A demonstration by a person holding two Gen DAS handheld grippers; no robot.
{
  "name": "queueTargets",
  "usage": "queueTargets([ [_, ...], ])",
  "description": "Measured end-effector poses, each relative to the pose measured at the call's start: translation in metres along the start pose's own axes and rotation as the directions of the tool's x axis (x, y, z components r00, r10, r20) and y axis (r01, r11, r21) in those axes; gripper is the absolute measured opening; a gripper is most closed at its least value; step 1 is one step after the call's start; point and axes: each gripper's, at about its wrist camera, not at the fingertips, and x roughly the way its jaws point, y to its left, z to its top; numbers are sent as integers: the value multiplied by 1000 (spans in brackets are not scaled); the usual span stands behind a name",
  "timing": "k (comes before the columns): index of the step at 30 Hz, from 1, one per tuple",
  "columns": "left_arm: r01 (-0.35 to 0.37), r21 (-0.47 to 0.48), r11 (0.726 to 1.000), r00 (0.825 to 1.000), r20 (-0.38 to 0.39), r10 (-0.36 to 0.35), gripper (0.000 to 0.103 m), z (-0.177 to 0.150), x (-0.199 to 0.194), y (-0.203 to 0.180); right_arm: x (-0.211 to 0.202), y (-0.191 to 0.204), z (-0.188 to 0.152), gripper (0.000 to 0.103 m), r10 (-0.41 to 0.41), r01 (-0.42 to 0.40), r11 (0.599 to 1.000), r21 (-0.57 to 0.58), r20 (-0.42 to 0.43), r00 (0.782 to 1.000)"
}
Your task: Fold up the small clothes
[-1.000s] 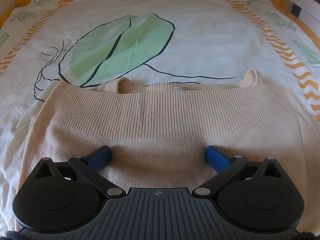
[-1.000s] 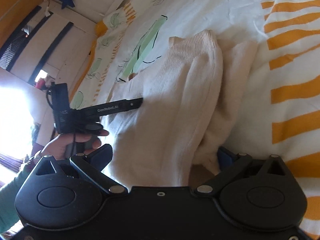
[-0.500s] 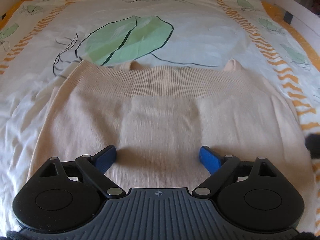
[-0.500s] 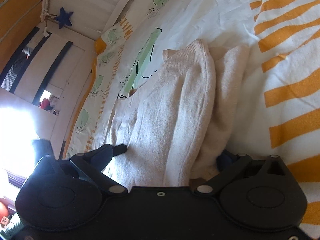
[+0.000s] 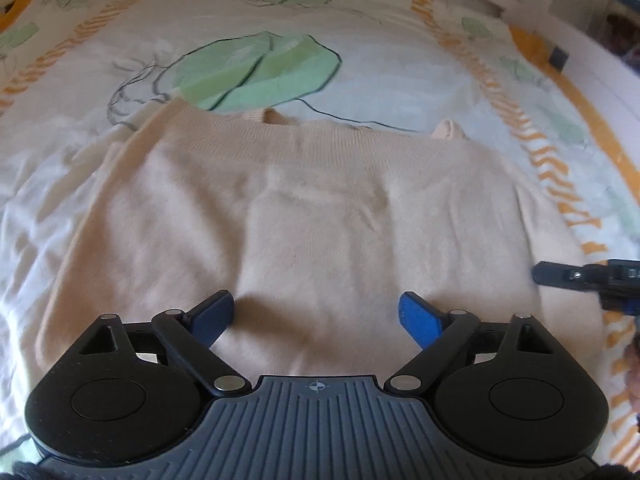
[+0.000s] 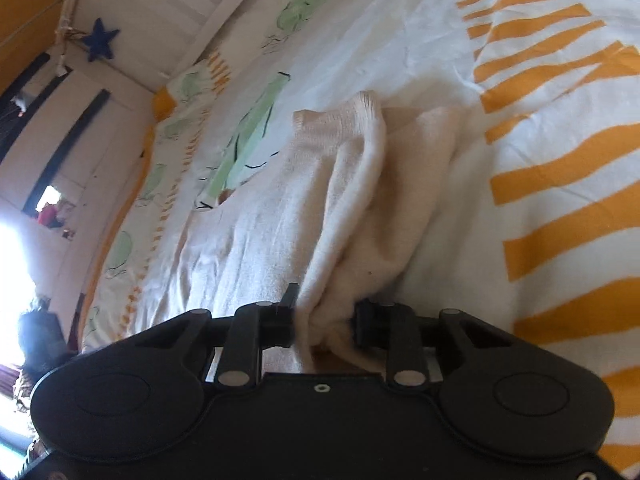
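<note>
The left wrist view looks down on a soft peach sweater (image 5: 320, 216) lying flat on a bed sheet (image 5: 360, 64). The sheet is white with big green leaves and orange stripes. The sweater is folded over, with its ribbed edge on the far side from the left gripper (image 5: 316, 314). That gripper hangs over the near part of the sweater. Its two blue fingers stand far apart, with only flat sweater showing between them, and the pads are not pressing on anything. The left one (image 5: 212, 314) is in shade and the right one (image 5: 420, 320) is bright blue. Off to the right of this gripper, at the sweater's side edge, a black piece of the other gripper (image 5: 576, 276) pokes in.

In the right wrist view, the right gripper (image 6: 324, 318) is at the side edge of the sweater (image 6: 360, 200). Its jaws are closing, and a bunched fold of the sweater sits squeezed between them. The black fingers (image 6: 366, 322) touch the cloth on both sides. Ahead of this gripper the sweater's folded layers run away in long soft ridges. To its right lies the sheet (image 6: 560, 160) with wide orange stripes. Far to its left is a white wall with a dark blue star (image 6: 100, 38) on it.
</note>
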Motion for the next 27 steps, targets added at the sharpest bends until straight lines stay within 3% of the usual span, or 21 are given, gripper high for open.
queueTargets([
  [5, -17, -61, 998, 998, 54, 20, 90, -6, -31, 41, -10, 35, 5, 32, -69, 71, 995, -63, 31, 997],
  [12, -72, -129, 989, 991, 105, 86, 90, -6, -63, 108, 2, 121, 23, 32, -82, 88, 981, -175, 41, 996],
  [18, -59, -188, 980, 990, 114, 82, 90, -13, -84, 156, 53, 192, 22, 32, -68, 63, 959, -275, -8, 998],
  [23, -44, -228, 973, 992, 108, 70, 90, -23, -91, 182, 113, 235, -3, 31, -52, 17, 943, -332, -96, 994],
  [27, -25, -250, 968, 993, 101, 52, 90, -31, -92, 193, 159, 259, -35, 31, -140, 65, 905, -419, -150, 979],
])
